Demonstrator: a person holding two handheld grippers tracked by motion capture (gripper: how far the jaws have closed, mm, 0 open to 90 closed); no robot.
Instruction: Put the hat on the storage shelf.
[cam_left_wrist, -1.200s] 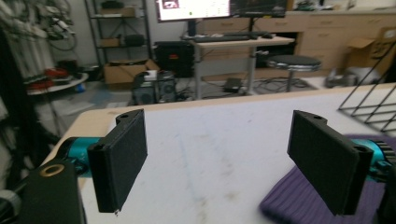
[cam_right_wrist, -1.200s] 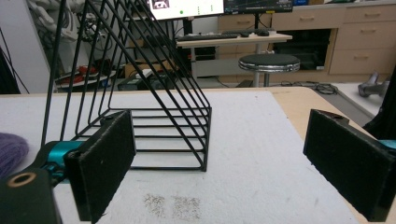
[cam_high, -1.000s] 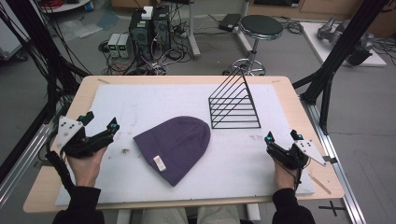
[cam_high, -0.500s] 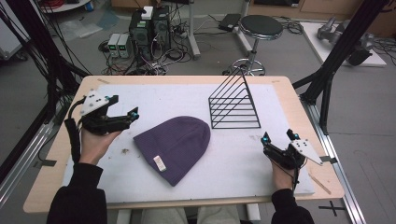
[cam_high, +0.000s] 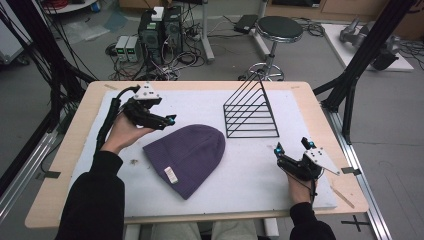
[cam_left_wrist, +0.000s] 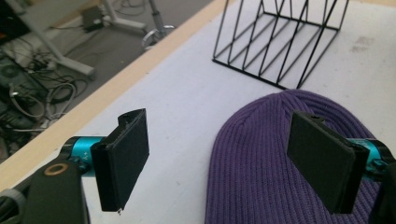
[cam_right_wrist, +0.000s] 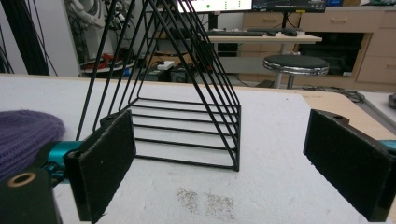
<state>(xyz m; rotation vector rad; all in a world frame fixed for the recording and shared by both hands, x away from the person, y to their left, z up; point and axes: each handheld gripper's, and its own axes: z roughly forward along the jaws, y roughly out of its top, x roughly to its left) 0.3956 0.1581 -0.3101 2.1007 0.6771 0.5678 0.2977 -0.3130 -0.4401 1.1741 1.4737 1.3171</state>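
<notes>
A purple knit beanie (cam_high: 187, 155) lies flat on the white mat (cam_high: 250, 180), its small label toward the near side. My left gripper (cam_high: 165, 112) hovers open just off the beanie's far left edge. In the left gripper view the left gripper (cam_left_wrist: 224, 163) has its jaws wide apart over the beanie (cam_left_wrist: 261, 158), with nothing between them. My right gripper (cam_high: 292, 146) rests open near the mat's right front. In the right gripper view the right gripper (cam_right_wrist: 229, 172) faces the black wire rack (cam_right_wrist: 187, 93), with the beanie (cam_right_wrist: 23, 135) at the left edge.
The black triangular wire rack (cam_high: 252, 112) stands on the mat behind and to the right of the beanie. The wooden table edge (cam_high: 200, 85) runs along the far side. Beyond it are a stool (cam_high: 277, 30) and floor cables. Small crumbs (cam_right_wrist: 205, 200) dot the mat.
My left gripper has moved away from the near left of the table, farther back and rightward, up to the beanie's far left edge. The right gripper has barely shifted.
</notes>
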